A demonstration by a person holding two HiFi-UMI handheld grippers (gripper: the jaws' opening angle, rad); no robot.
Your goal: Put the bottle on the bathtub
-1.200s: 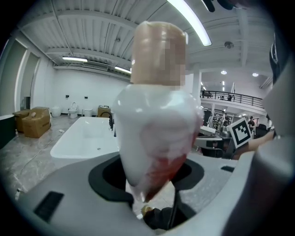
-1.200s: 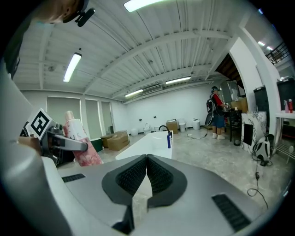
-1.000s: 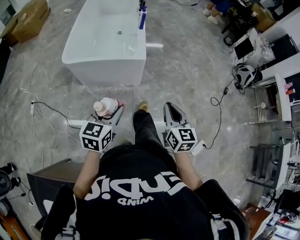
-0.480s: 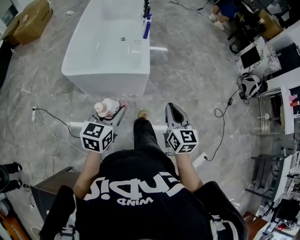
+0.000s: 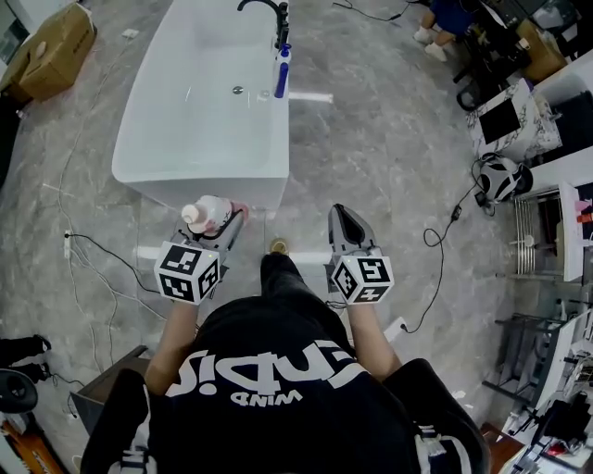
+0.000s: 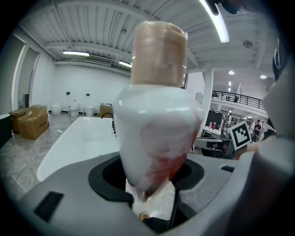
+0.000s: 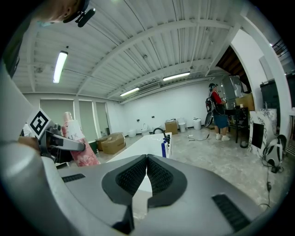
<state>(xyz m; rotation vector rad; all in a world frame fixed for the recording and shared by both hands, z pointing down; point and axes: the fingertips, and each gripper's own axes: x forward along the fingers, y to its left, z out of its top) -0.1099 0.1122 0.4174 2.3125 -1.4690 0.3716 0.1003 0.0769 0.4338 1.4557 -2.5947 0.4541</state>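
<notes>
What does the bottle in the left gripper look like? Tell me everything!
The bottle is white up top, fading to pinkish red lower down, with a round beige cap. It looks like plastic. It stands upright, clamped in the jaws of the left gripper, over the floor just short of the white bathtub.

Big open workshop-like hall, freestanding white bathtub (image 5: 199, 111) on grey marble-look floor (image 5: 371, 157), cardboard box (image 5: 51, 42) left of the bathtub, desks (image 5: 547, 93) with monitors (image 5: 498, 118) to its right, loose cables (image 5: 102, 222) near it, ribbed metal ceiling (image 7: 152, 46) with strip lights (image 7: 60, 67).

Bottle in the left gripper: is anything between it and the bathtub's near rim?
Nothing visible. The bottle, held in the left gripper, faces the bathtub across floor. The faucet and a blue bottle stand farther along its right rim.
</notes>
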